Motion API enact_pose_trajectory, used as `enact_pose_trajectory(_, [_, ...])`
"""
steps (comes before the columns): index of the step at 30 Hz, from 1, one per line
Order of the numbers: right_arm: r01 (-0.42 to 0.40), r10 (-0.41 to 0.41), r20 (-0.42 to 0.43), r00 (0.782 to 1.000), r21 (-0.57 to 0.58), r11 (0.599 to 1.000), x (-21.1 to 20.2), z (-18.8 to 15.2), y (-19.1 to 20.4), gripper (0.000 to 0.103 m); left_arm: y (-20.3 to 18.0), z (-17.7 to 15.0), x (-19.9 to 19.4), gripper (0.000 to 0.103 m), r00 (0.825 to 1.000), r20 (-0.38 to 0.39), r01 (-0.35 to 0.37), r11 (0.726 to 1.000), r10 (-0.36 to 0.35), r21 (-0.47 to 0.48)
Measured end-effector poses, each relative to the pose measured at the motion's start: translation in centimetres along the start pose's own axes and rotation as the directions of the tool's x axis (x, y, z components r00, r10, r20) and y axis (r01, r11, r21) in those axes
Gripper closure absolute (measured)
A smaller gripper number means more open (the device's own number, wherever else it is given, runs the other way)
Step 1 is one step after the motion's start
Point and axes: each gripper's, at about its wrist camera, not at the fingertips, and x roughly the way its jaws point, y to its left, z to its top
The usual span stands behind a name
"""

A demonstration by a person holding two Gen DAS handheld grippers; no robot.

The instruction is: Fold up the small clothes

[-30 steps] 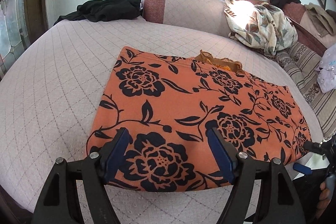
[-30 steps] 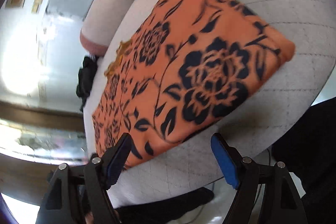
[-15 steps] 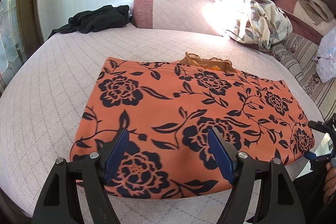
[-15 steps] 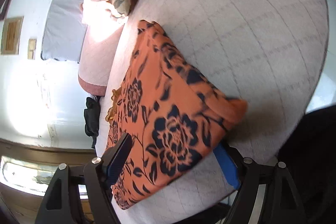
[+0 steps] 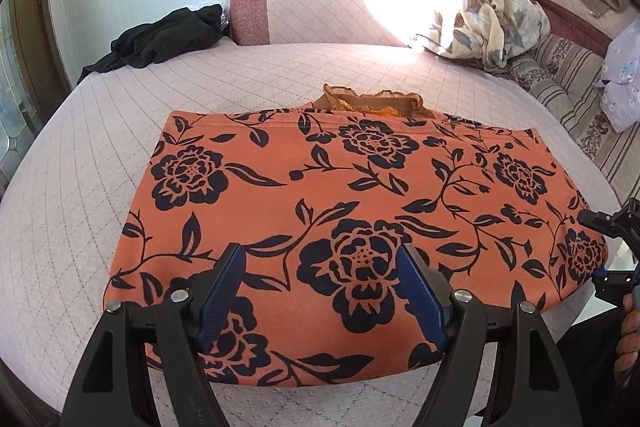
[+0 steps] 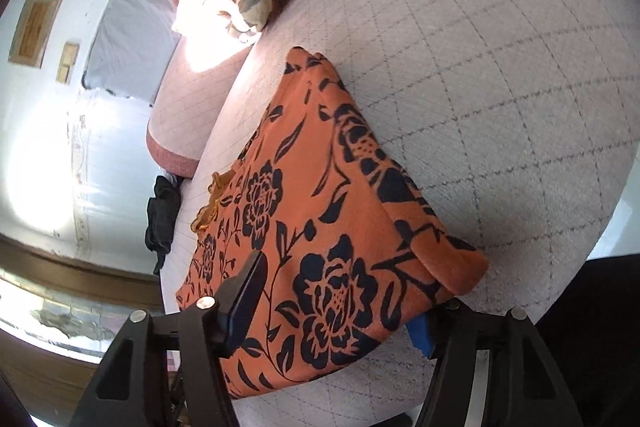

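An orange garment (image 5: 352, 195) printed with black flowers is spread flat on a quilted pale cushion (image 5: 80, 187), its near edge lying at the cushion's front rim; a strip of brown lace trim (image 5: 372, 103) is seen at its far edge. The left tongs (image 5: 320, 291) are held apart above the near part of the cloth, nothing being gripped between the blue pads (image 5: 224, 291). The right tongs (image 6: 340, 303) are set at the garment's right corner (image 6: 460, 267), which is raised off the cushion; cloth lies between the spread fingers, one pad (image 6: 420, 333) being hidden beneath it, and whether it is clamped cannot be told. A black garment (image 5: 160, 39) and a floral bundle (image 5: 480, 23) lie well apart, behind.
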Motion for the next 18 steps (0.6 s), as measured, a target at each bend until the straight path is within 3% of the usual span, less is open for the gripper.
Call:
enact_pose_trajectory(3, [-0.011,0.011,0.012,1.0,-0.021,1.0,-0.3,0.2,0.4,0.036,0.1,0.3,-0.1,0.025,1.0,0.001,-0.002,1.0,0.002,-0.015])
enact_pose_trajectory(9, [0.06,-0.059,0.01,0.998,-0.099,0.993,0.7,0.0,1.4,0.038,-0.6,0.1,2.3,0.025,0.995,-0.094,-0.026,1.0,0.027,0.013])
enact_pose_trajectory(18, [0.064,-0.059,0.036,0.998,-0.147,0.987,0.1,0.2,2.5,0.038,-1.0,0.4,1.5,0.025,0.997,-0.071,-0.013,1.0,0.014,0.017])
